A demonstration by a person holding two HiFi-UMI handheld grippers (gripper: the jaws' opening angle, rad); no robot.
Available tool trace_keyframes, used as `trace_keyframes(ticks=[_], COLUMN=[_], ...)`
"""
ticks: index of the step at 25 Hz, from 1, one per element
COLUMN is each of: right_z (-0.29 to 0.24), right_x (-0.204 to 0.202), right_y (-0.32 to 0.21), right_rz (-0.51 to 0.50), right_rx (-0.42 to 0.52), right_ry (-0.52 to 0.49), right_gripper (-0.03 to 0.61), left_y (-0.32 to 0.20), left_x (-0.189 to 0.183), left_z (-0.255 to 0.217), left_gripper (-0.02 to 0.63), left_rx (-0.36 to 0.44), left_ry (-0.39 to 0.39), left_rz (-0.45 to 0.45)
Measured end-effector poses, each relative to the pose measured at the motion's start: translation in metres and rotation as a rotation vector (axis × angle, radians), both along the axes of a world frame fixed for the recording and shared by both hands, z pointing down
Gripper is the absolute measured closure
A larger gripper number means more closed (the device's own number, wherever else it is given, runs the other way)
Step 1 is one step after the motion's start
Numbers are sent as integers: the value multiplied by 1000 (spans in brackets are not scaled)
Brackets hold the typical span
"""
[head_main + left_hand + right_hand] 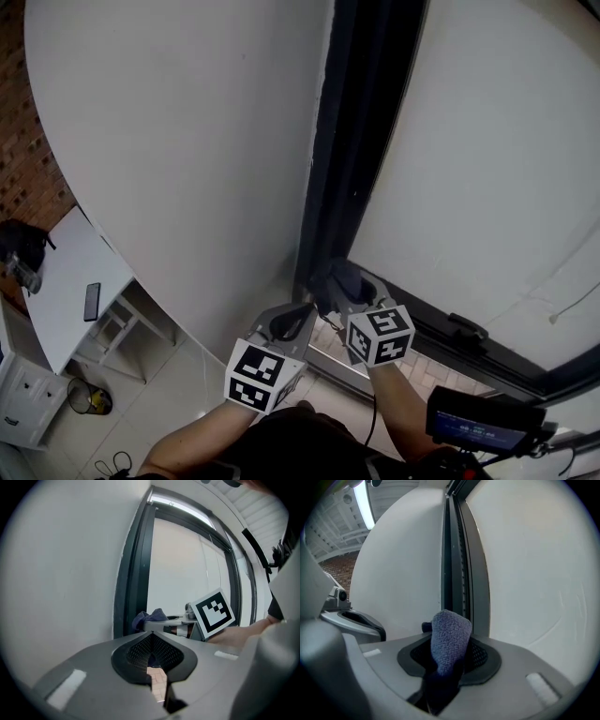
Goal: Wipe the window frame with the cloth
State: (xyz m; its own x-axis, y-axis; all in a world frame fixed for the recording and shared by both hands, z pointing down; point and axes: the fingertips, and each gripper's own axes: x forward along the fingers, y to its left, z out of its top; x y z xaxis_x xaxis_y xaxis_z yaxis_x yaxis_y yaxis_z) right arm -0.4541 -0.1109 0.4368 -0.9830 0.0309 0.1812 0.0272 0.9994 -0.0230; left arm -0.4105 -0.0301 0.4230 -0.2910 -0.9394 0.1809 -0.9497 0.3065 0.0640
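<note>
The dark window frame (352, 141) runs up between a white wall and the pale pane. My right gripper (352, 292) is shut on a blue-grey cloth (339, 279), which it holds against the frame's lower corner. In the right gripper view the cloth (449, 639) sticks up from between the jaws (449, 656), with the frame (457, 564) straight ahead. My left gripper (296, 319) hovers just left of it, shut with nothing in it. The left gripper view shows its jaws (151, 641) closed, and the cloth (151, 617) and frame (133, 573) beyond.
A white table (66, 281) with a phone (92, 301) and a dark bag (21, 246) stands low at the left beside a brick wall (23, 169). A waste bin (86, 397) sits on the tiled floor. A latch (466, 328) is on the bottom rail. A dark screen device (478, 422) is at lower right.
</note>
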Motion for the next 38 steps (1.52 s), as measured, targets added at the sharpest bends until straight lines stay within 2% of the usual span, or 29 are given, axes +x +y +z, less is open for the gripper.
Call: trace_keyframes(ticks=[14,27,32,38], right_z=[-103,-172,-199,-229], right_x=[9,6,4,4], right_y=[-3,-2,-3,-2], right_rz=[-2,-20,-33,-37], right_rx=[92,160,160,189], right_ry=[-140,-203,-224,-266], right_gripper=[438,438,437,437], left_y=[-3,-8,-11,-17], left_x=[-1,-18,-22,-27], left_z=[-94,-148,-174,-186], left_gripper=[620,620,620,620], left_rx=[144,192,246,238], left_ry=[-54,-113,-113,-145], left_rz=[-10,-31,-36,-29])
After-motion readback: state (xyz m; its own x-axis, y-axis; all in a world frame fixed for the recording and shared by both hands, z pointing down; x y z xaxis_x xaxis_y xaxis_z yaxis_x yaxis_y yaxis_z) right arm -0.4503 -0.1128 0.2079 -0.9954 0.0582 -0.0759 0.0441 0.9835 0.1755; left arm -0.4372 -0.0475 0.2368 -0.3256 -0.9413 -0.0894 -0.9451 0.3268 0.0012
